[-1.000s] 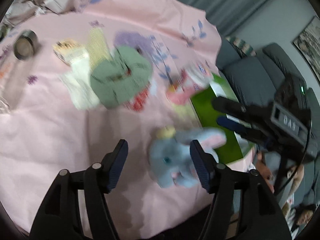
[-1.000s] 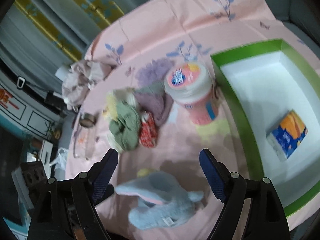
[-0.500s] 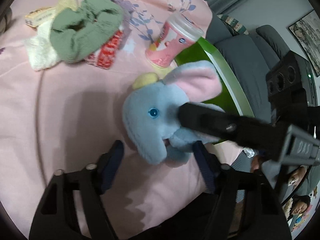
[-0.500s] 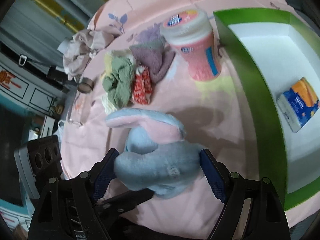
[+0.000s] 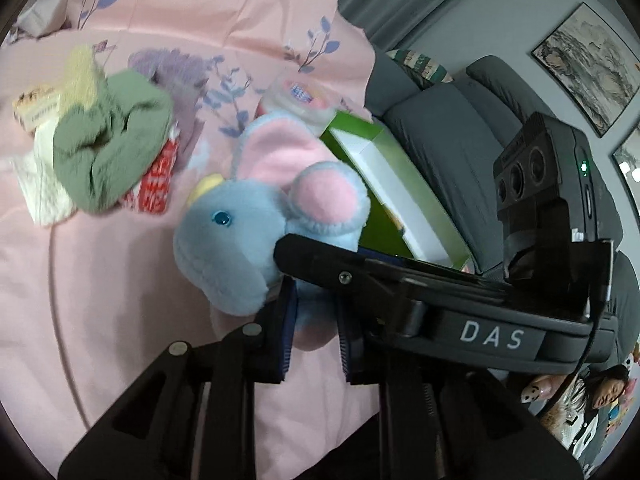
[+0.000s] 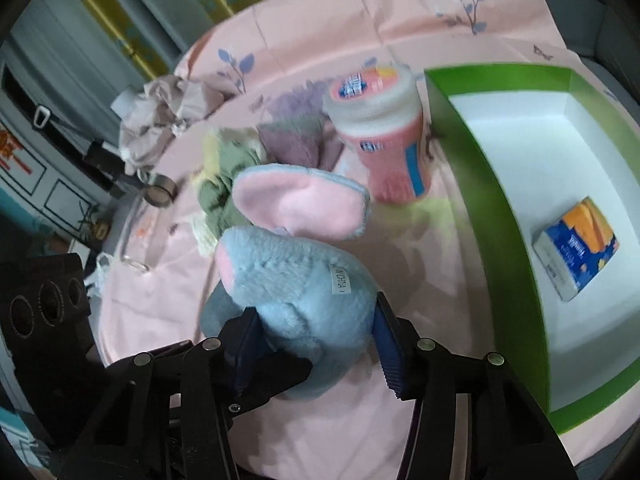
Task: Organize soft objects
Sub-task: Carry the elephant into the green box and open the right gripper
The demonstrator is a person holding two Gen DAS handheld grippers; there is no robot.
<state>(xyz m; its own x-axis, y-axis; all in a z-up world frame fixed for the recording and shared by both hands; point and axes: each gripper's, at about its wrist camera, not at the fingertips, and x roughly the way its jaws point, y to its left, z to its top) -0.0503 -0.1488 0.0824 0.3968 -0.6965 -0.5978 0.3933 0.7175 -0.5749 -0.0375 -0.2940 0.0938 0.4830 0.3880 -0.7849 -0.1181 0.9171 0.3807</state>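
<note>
Plush elephant (image 5: 236, 236), fuzzy blue, pink ears

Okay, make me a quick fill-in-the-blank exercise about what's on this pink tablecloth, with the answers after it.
1. Both the left gripper and the right gripper are clamped on the fluffy blue plush ____ with pink ears.
2. Inside the green-walled white box lies one small blue and ____ packet.
3. The pink plastic tub with a white lid stands ____ on the pink tablecloth.
4. The crumpled ____ cloth lies on top of the pile of fabrics.

Missing words: elephant; orange; upright; green
</note>
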